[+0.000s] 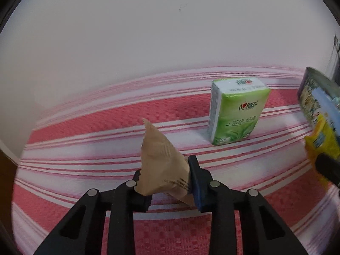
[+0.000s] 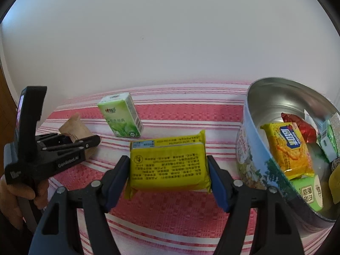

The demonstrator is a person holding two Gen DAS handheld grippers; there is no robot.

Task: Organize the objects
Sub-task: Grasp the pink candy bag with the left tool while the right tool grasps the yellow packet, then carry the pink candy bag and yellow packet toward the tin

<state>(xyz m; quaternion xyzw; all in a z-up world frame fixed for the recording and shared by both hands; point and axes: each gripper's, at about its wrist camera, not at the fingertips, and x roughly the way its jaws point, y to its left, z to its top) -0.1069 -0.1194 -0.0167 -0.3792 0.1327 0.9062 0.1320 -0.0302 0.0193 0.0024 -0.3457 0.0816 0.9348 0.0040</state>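
Your left gripper (image 1: 167, 182) has its jaws closed narrow on the brown paper packet (image 1: 158, 159), left of the green tissue pack (image 1: 235, 114). Your right gripper (image 2: 169, 167) clamps the yellow packet (image 2: 170, 161) just right of that pack, beside the round tin (image 2: 255, 170) on the striped worktop (image 2: 170, 223).

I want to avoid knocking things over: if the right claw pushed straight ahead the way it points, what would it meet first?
Probably the striped tablecloth: the right claw, gripping the yellow packet, aims between the green tissue pack and the tin. Depth is uncertain.
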